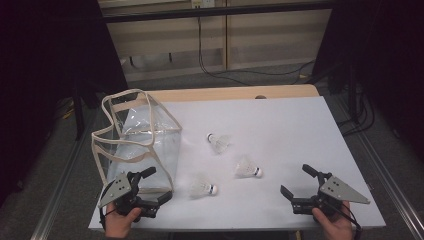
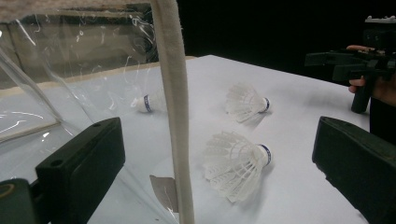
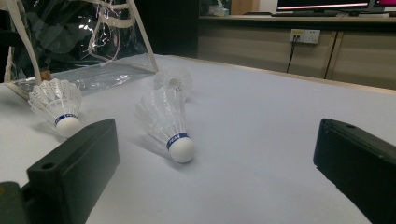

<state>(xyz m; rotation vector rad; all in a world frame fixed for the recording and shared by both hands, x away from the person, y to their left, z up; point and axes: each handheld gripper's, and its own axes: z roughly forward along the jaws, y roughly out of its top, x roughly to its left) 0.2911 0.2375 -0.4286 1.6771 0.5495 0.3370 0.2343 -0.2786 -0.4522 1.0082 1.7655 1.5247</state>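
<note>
A clear plastic bag [image 1: 142,137] with cream fabric trim stood on the left part of the white worktop [image 1: 290,130], its mouth facing up. Three white shuttlecocks lay on their sides to the right of the bag. The nearest shuttlecock [image 1: 202,186] lay close to the bag's front right corner, its cork pointing away from the bag. The middle shuttlecock [image 1: 248,168] lay farther right of the bag, also with its cork turned away from it. The far shuttlecock [image 1: 218,142] lay just beyond those two, near the bag's right wall, its cork pointing toward the bag.

The left tool [image 1: 149,189] was held at the bag's front edge, its jaws spread wide; in the left gripper view the bag's cream corner strip [image 2: 173,107] rose between the jaws, with neither jaw pressing on it. The right tool [image 1: 298,181] was held well to the right of the bag, at the worktop's front edge, its jaws spread and holding nothing, pointing toward the shuttlecocks.
</note>
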